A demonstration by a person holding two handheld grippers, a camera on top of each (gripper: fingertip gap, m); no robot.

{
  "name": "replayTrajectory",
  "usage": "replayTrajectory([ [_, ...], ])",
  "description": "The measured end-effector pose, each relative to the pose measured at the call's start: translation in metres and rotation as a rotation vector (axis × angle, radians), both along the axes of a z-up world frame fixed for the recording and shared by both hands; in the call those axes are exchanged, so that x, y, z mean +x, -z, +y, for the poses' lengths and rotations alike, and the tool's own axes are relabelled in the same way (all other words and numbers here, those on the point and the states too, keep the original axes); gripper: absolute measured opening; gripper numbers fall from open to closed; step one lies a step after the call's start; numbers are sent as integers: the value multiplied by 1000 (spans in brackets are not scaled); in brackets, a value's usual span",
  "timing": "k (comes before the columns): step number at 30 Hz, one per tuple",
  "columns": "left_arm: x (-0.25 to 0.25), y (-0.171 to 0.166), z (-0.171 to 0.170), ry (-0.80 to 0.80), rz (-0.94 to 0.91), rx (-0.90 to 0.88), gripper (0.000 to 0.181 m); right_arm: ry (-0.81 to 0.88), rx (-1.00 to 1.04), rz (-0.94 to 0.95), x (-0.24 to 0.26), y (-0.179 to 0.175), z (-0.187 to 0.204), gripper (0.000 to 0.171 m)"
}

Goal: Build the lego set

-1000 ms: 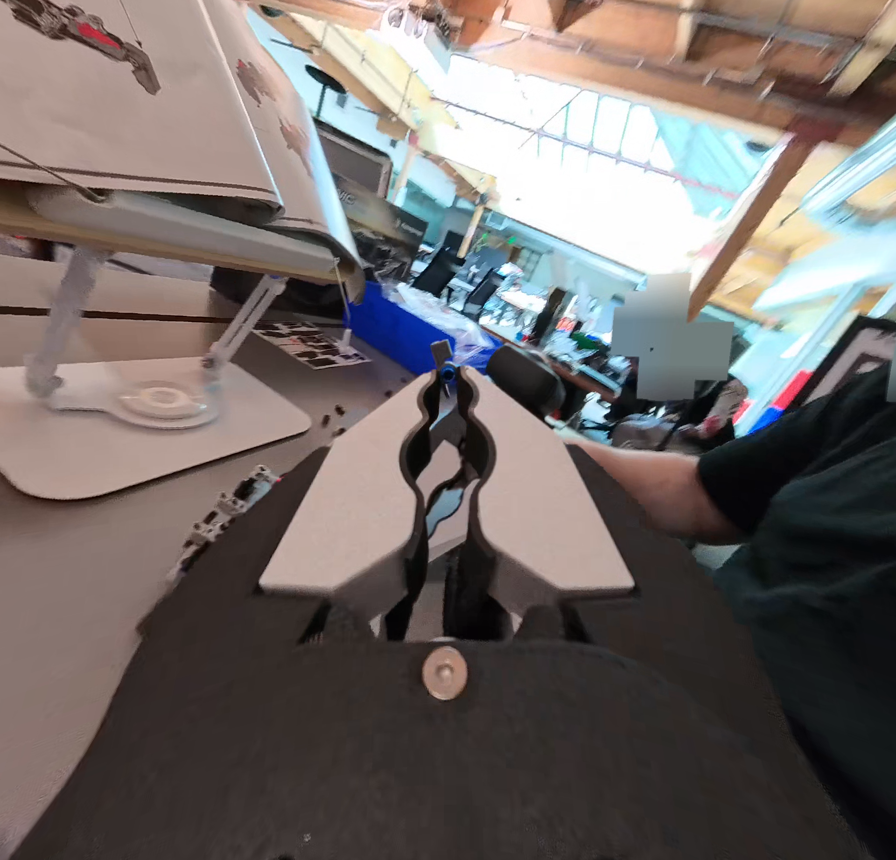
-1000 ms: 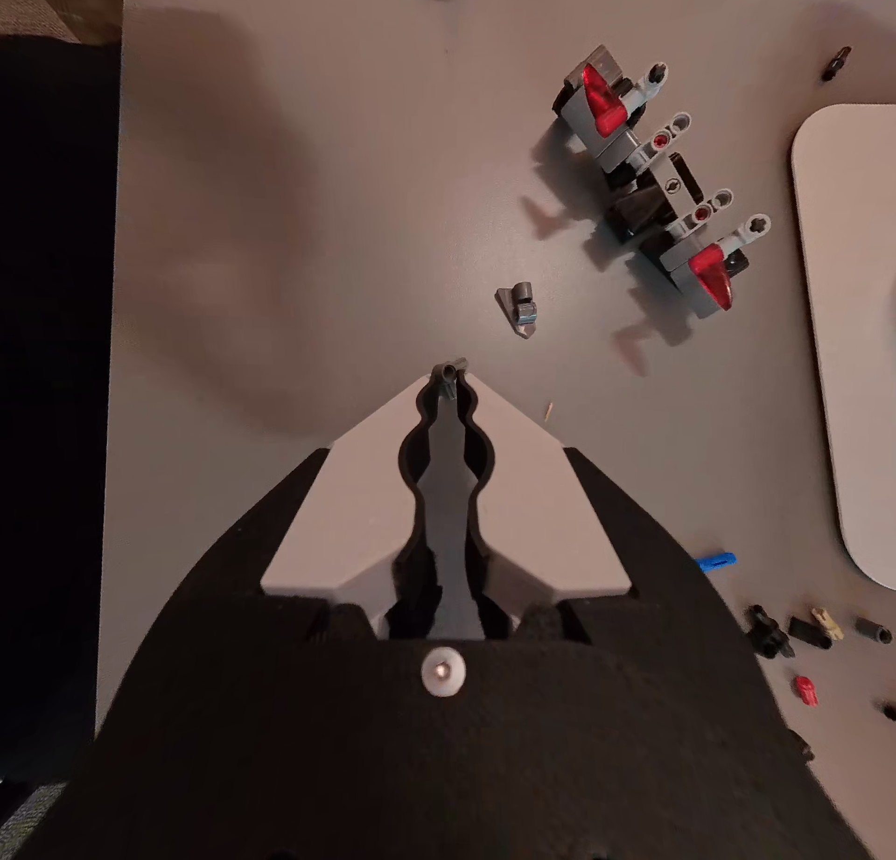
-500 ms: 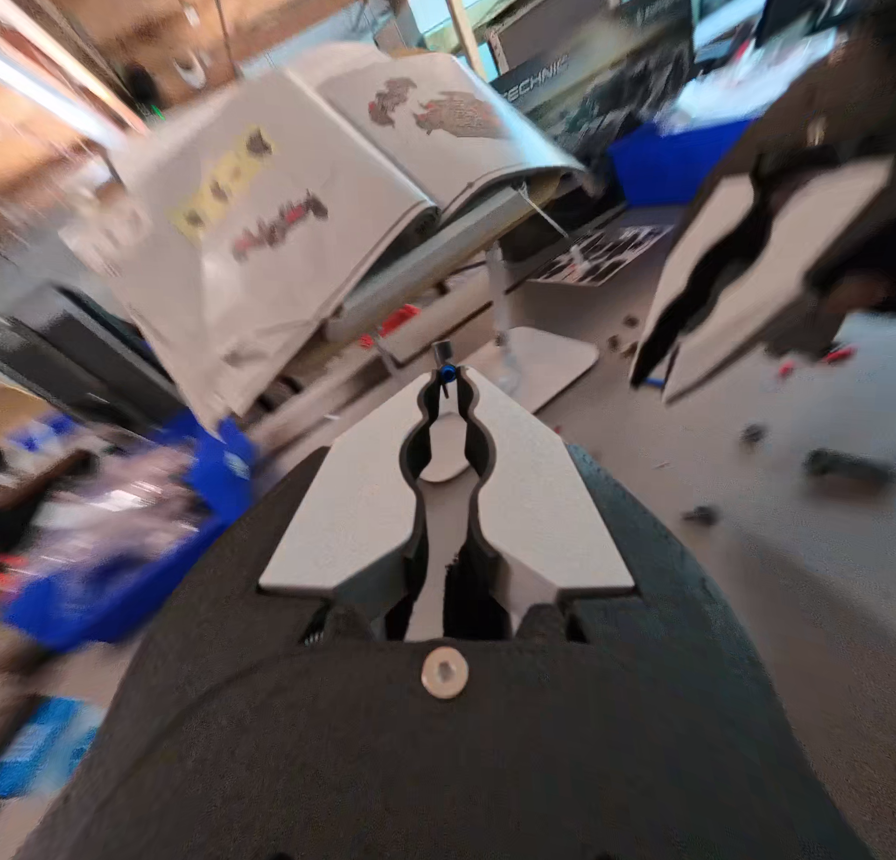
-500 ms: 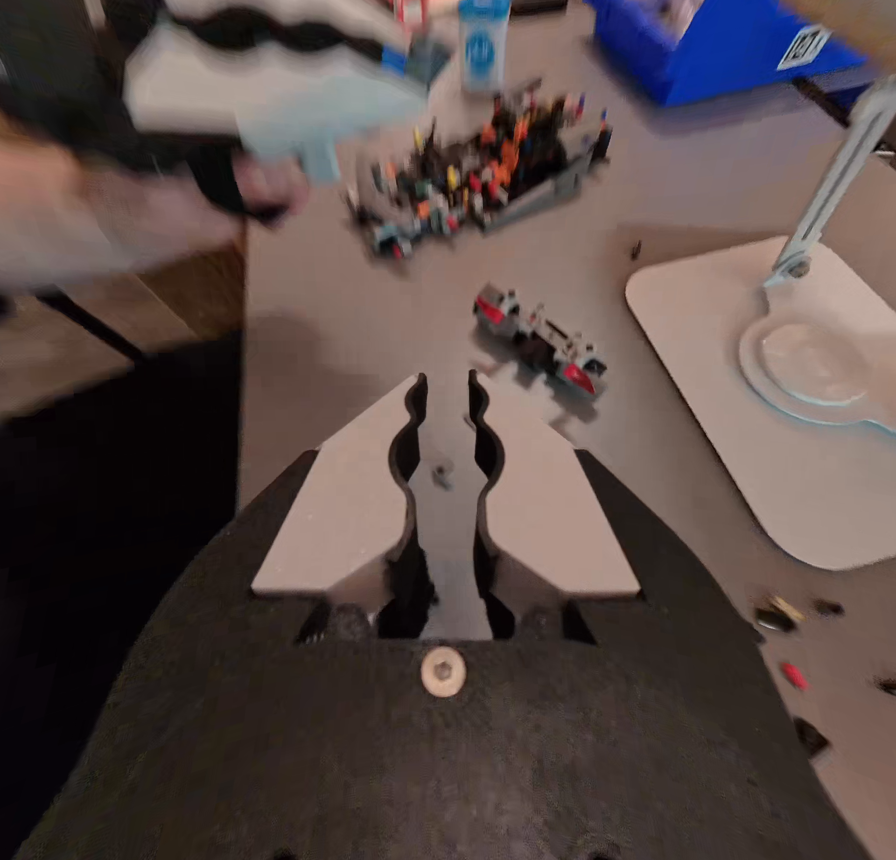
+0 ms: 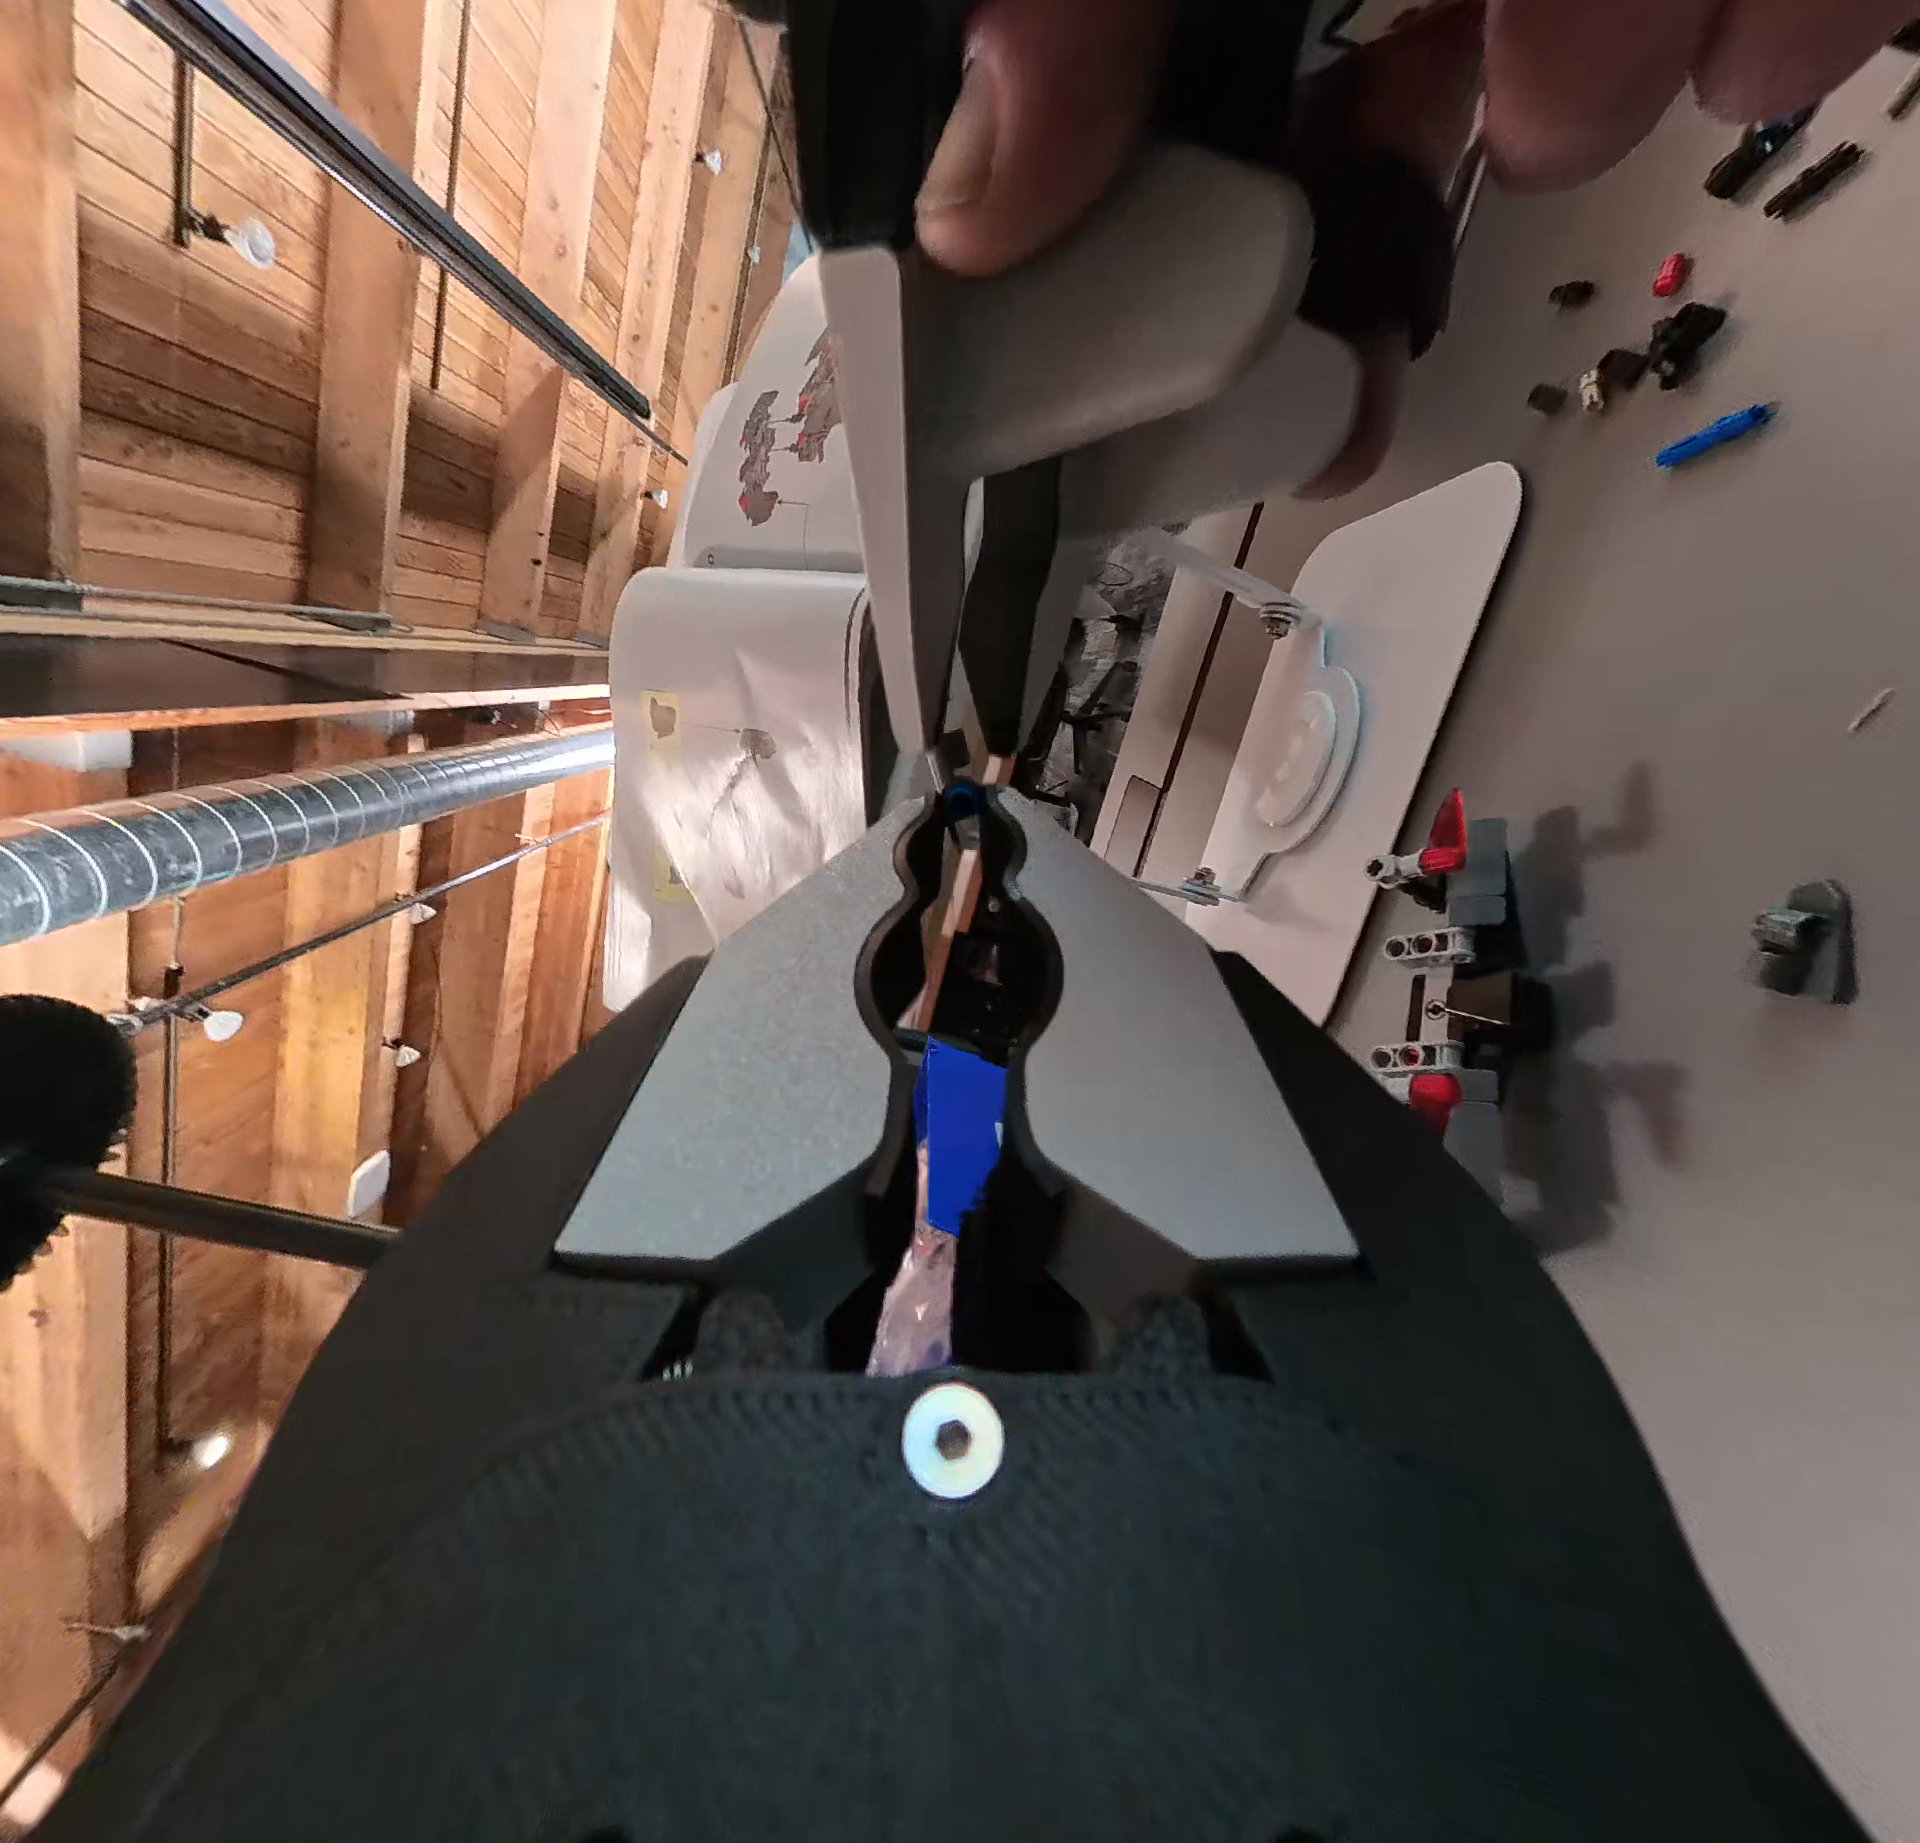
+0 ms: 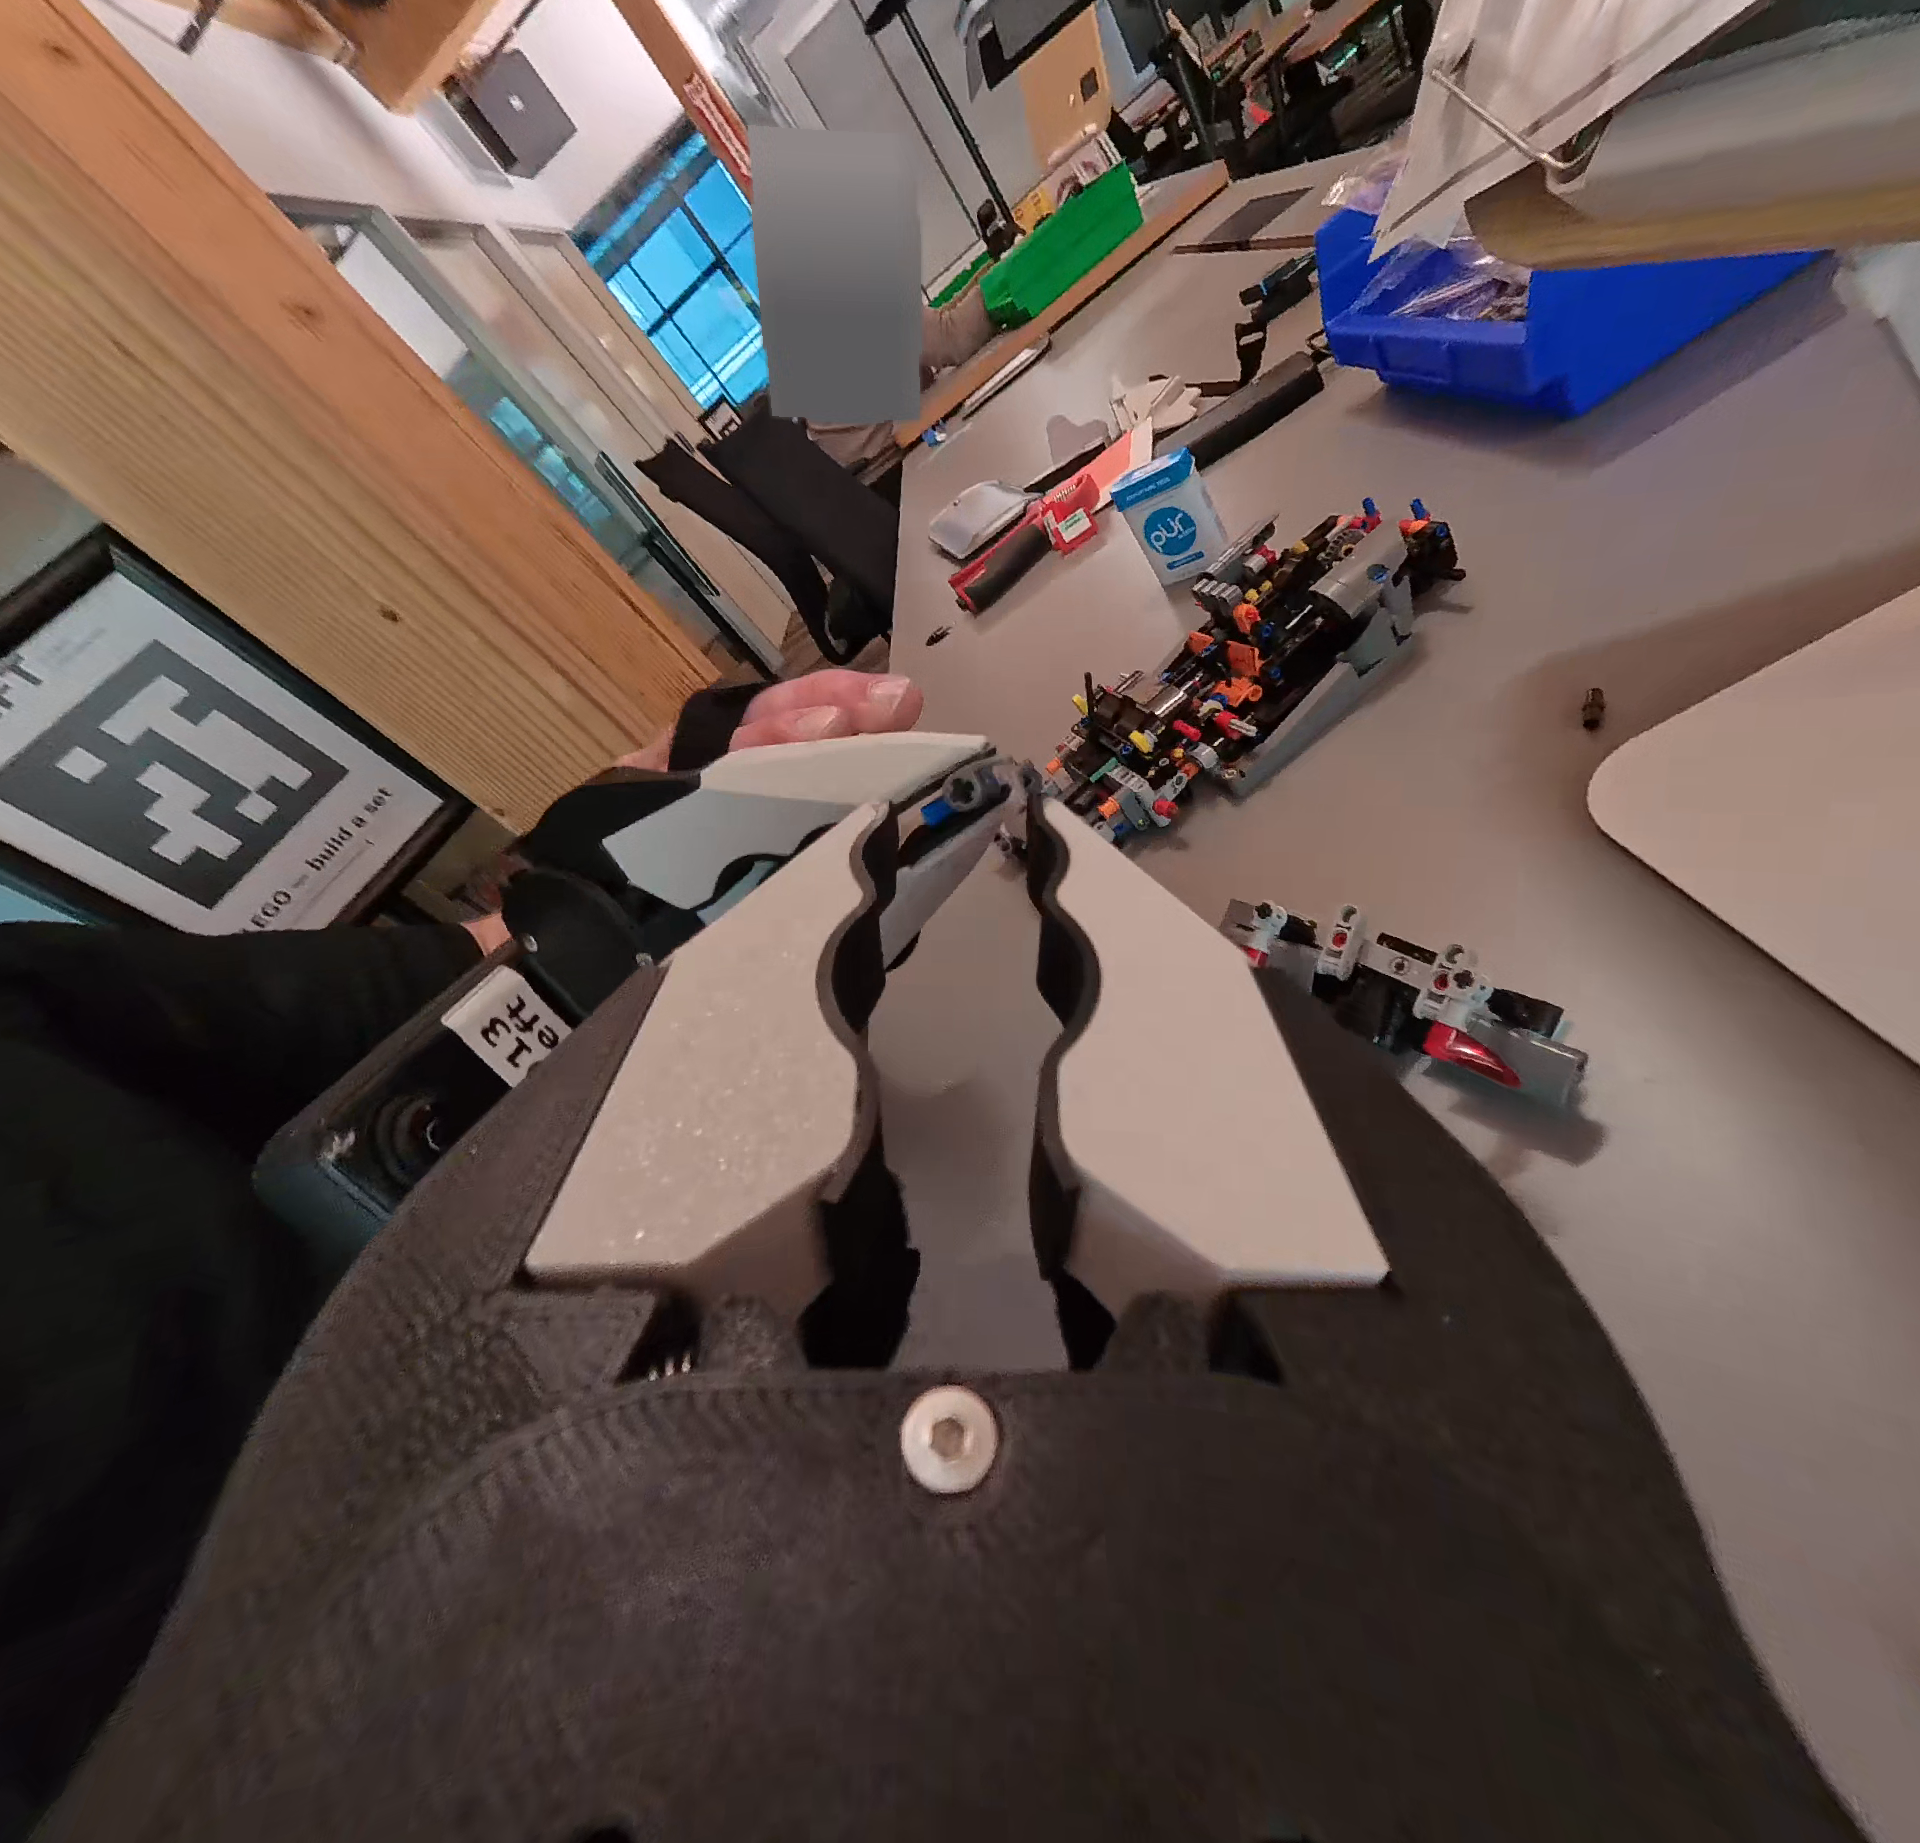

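Each claw has two pale grey, wedge-shaped fingers whose inner edges are lined with black and cut in a wavy, scalloped outline. The left claw (image 5: 961,806) and the right claw (image 6: 961,806) both sit on a wide black body of ribbed, layered printed plastic, with one silver hex-socket screw (image 6: 948,1438) in a washer at 6 o'clock of the fingers. Coil springs show in small recesses at the finger roots. The person wears a black sleeve (image 6: 156,1014) and black fingerless gloves (image 6: 608,806).
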State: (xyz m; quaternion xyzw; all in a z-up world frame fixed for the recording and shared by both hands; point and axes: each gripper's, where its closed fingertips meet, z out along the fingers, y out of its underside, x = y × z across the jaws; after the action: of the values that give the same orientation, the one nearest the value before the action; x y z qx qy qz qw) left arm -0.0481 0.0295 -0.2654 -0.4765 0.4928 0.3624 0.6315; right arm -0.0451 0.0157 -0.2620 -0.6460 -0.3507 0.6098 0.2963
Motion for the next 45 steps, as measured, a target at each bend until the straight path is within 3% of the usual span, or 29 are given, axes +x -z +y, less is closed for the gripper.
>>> replayTrajectory([
  [4, 8, 1, 0, 14, 33, 19, 4, 5, -40, 43, -3, -1, 4, 10],
  [14, 11, 1, 5, 21, -58, -55, 12, -7, -14, 81, 2, -4, 12, 4],
  [16, 11, 1, 2, 32, -124, -132, 24, -22, -3, 94, 5, -8, 13, 4],
  [20, 8, -5, -4, 89, -256, -229, 26, -61, 24, 97, 12, -15, 12, 4],
  [32, 24, -35, -32, 600, -1122, -973, 14, -444, 243, -66, 24, -26, -22, 4],
  [34, 30, -32, -36, 639, -1160, -1071, 13, -458, 273, -91, 23, -28, -20, 4],
  [45, 42, -26, -47, 762, -1233, -1248, 4, -619, 325, -123, 25, -30, -37, 4],
])
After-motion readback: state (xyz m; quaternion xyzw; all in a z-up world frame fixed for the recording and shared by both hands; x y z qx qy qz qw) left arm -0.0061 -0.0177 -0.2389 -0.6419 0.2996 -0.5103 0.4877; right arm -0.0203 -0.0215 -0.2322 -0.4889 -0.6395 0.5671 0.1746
